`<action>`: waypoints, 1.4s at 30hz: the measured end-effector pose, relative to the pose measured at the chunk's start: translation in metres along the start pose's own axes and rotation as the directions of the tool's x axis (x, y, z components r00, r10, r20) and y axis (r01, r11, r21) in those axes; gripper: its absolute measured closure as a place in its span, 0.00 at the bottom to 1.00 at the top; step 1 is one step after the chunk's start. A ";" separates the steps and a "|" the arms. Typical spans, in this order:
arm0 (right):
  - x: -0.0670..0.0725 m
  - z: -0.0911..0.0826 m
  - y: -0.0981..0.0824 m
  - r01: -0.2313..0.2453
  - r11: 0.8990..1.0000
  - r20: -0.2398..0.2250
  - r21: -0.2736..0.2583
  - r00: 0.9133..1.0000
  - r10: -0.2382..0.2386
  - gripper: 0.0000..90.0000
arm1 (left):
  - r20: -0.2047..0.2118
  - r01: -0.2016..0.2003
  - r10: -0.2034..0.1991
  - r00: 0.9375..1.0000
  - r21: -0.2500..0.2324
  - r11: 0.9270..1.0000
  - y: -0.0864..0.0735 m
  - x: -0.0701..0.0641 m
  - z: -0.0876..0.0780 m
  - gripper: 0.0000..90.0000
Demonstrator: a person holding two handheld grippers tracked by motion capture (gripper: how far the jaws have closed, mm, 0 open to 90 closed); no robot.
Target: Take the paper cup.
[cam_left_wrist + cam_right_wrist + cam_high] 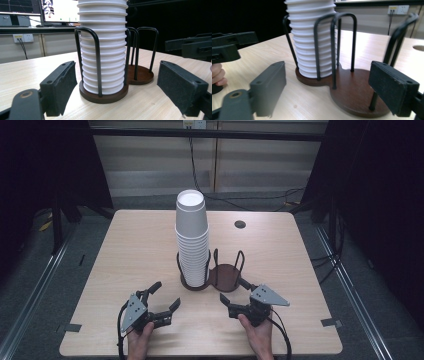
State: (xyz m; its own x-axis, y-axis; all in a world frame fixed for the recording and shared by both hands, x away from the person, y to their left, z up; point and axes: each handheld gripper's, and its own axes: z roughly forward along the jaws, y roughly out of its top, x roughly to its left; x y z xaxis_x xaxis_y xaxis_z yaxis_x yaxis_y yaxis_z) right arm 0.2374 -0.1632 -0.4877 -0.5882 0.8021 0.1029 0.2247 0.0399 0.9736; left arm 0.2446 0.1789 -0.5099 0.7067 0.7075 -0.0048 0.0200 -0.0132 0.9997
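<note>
A tall stack of white foam cups stands in the left ring of a dark brown two-place holder with black wire loops; its right ring holds nothing. My left gripper sits on the table in front and to the left of the holder, jaws spread, nothing between them. My right gripper lies just in front of the bare ring, also open. In the left gripper view the cups rise between the pads. The right gripper view faces the holder base and cups.
The light wooden table has a round cable hole at the back right. Tape marks sit near both front corners. Dark curtains flank the table, and cables run along the floor behind it. Monitors stand beyond the far edge.
</note>
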 end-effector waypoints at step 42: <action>0.005 0.007 0.085 0.071 0.997 -0.184 -0.037 0.980 -0.077 0.18 | 0.025 -0.014 0.014 1.000 0.000 1.000 0.000 0.003 -0.002 0.18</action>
State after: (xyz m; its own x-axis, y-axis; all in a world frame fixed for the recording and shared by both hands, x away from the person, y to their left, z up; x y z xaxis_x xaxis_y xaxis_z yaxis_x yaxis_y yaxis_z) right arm 0.2588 -0.1520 -0.4059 -0.7369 0.6731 0.0633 0.1530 0.0748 0.9854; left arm 0.2452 0.1820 -0.5097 0.7244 0.6894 0.0084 0.0106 -0.0233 0.9997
